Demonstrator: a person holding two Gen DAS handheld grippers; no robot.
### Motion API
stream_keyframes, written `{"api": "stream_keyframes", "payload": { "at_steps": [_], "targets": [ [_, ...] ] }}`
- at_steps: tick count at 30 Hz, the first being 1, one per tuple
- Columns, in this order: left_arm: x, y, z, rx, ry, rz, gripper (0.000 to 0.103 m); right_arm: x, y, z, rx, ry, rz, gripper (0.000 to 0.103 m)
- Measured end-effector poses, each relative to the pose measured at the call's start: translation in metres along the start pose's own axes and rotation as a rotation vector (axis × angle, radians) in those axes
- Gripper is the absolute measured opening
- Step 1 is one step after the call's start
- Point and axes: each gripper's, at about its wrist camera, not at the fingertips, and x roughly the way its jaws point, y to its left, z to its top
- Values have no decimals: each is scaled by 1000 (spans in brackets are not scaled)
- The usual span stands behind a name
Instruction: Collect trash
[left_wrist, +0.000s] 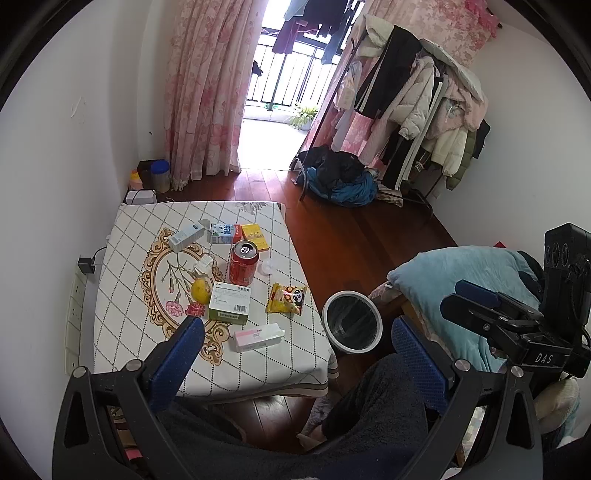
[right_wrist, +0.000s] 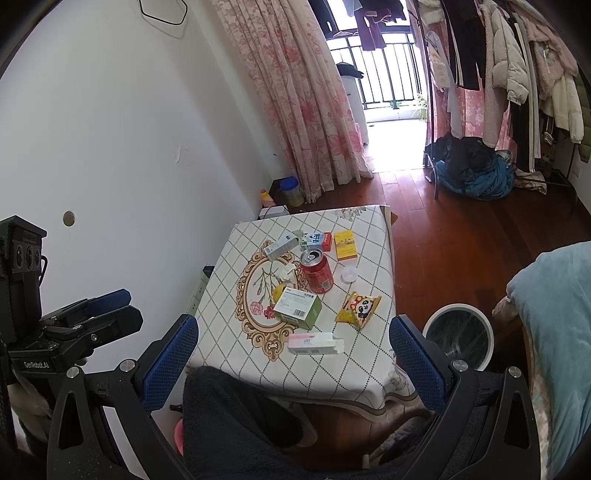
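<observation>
A small table with a checked cloth (left_wrist: 122, 332) (right_wrist: 369, 376) carries trash: a red can (left_wrist: 243, 263) (right_wrist: 317, 274), a green box (left_wrist: 229, 303) (right_wrist: 298, 309), a yellow panda snack bag (left_wrist: 287, 298) (right_wrist: 357, 309), a pink and white box (left_wrist: 258, 336) (right_wrist: 314, 342), a yellow box (left_wrist: 255, 236) (right_wrist: 345, 245) and milk cartons (left_wrist: 221, 233) (right_wrist: 312, 238). A white-rimmed bin (left_wrist: 351, 321) (right_wrist: 458, 334) stands on the floor right of the table. My left gripper (left_wrist: 295, 339) and right gripper (right_wrist: 293, 339) are both open and empty, held back above the table's near edge.
A blue-covered bed (left_wrist: 469, 291) (right_wrist: 554, 325) lies at the right. A clothes rack (left_wrist: 413, 103) and a pile of clothes (left_wrist: 340, 177) stand at the back. Jars (left_wrist: 159, 175) sit in the corner by the pink curtain (left_wrist: 207, 92). My dark-clothed knees (left_wrist: 369, 406) are below.
</observation>
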Motion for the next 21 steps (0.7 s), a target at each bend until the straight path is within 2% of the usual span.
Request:
{"api": "stream_keyframes", "payload": {
  "at_steps": [21],
  "targets": [
    [1,-1,0,-1,0,1,103,-1,1,0,2,-3,-1,103]
  ]
}}
